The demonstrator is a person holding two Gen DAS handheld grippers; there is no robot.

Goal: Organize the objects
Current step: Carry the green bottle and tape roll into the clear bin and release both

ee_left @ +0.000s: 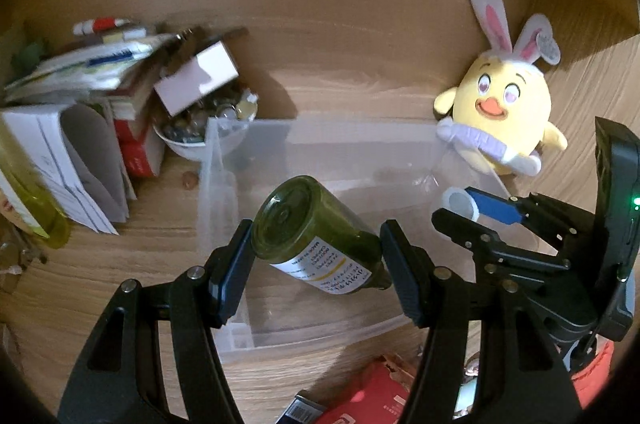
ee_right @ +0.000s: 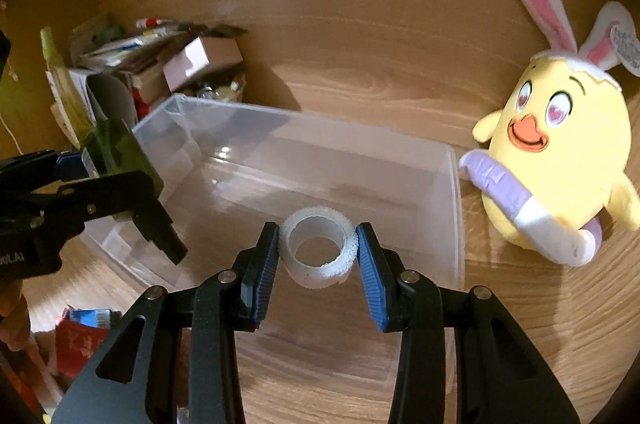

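The clear bin [ee_right: 452, 191] sits on the desk under both tools, so with our left gripper [ee_left: 316, 264] clenched on the green bottle [ee_left: 316, 236] and our right gripper [ee_right: 318, 252] pinching the white tape roll [ee_right: 318, 248], we should lower each inside before releasing.

Green bottle [ee_left: 316, 236] and white tape roll [ee_right: 318, 247] above clear bin [ee_right: 454, 207].
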